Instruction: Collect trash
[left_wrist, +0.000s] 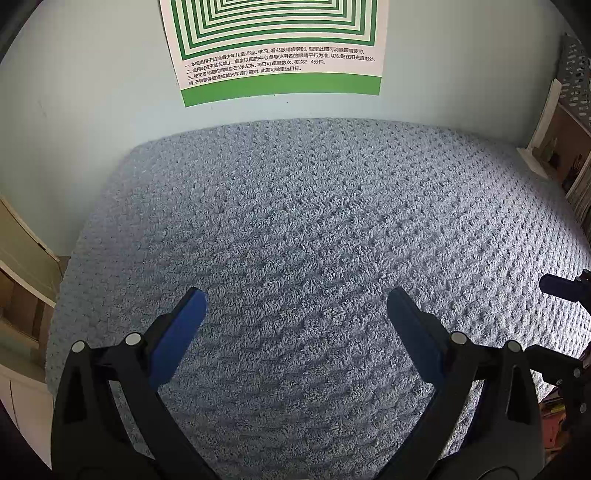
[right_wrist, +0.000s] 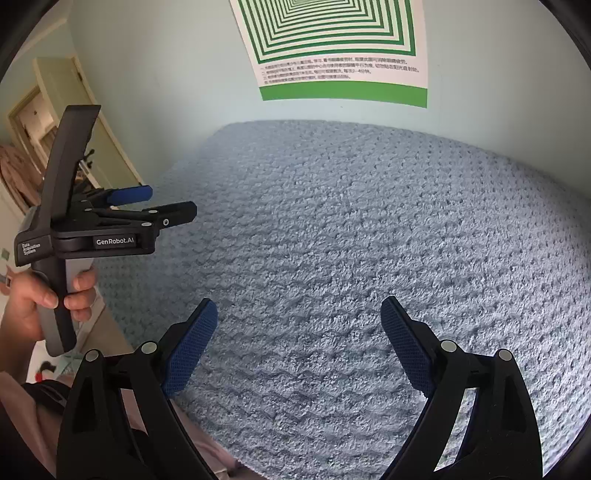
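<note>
No trash visible in either view; only the blue-grey textured cloth (left_wrist: 314, 240) covering the surface, green poster (left_wrist: 280, 48) on the wall behind. Left gripper (left_wrist: 297, 325) and right gripper (right_wrist: 299, 332) hover spread wide, both empty. Handling and grip point of the trash: cannot judge.

Grey-blue nubby cloth (left_wrist: 314, 221), green-and-white nested-squares poster (left_wrist: 275, 48) (pale blue wall (left_wrist: 92, 92)).

A textured mat (left_wrist: 314, 229) covers the tabletop, a poster (left_wrist: 277, 48) on the wall behind it, shelves (left_wrist: 569, 147) at right.
</note>
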